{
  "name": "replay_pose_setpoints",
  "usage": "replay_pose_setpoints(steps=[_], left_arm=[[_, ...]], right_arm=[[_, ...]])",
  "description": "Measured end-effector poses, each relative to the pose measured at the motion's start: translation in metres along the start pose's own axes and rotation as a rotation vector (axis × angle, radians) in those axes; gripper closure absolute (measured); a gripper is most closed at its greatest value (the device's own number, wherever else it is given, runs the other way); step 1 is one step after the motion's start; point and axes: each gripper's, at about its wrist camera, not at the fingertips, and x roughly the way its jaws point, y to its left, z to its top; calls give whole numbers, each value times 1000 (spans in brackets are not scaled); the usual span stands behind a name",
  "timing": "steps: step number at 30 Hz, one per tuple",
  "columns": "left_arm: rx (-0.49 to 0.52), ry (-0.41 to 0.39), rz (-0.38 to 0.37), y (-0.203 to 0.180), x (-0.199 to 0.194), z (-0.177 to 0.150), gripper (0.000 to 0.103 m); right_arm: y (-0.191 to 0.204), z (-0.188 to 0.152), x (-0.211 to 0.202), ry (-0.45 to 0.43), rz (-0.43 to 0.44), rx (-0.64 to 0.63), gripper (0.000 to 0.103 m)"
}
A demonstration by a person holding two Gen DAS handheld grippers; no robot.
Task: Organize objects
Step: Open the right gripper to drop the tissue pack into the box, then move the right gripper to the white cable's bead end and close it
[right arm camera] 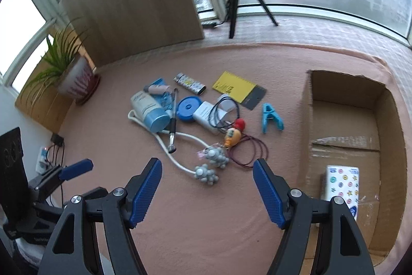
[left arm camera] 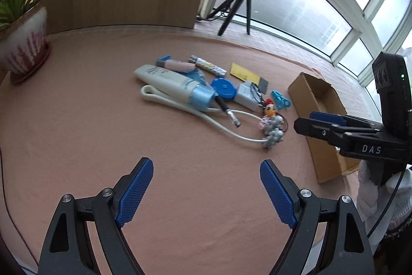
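Several small items lie heaped mid-table beside the cardboard box; both the left gripper and right gripper hover with jaws spread, empty. The lotion tube looks light, slippery, squashy: best pinched across its stiff cap.

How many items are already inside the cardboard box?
1. A white packet with coloured dots lies at the near end of the cardboard box, seen from the right wrist. The left wrist view hides most of the box floor, so nothing more shows.

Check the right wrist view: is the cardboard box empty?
No, a white packet with coloured dots lies inside the box.
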Motion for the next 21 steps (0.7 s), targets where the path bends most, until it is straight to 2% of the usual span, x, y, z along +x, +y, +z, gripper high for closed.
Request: replay_pose_setpoints(steps=[5, 7, 10, 21], left_arm=[[-38, 4, 23, 27, -9, -11, 16], [-48, 3, 21, 33, -12, -15, 16], [-49, 1, 21, 36, -17, -20, 16], [-113, -10, 35, 65, -30, -28, 16]], right_arm=[[45, -5, 38, 89, -30, -183, 34], [58, -6, 53, 123, -48, -244, 38], [66, -7, 73, 162, -77, -277, 44], [72, -4, 112, 248, -166, -334, 45]])
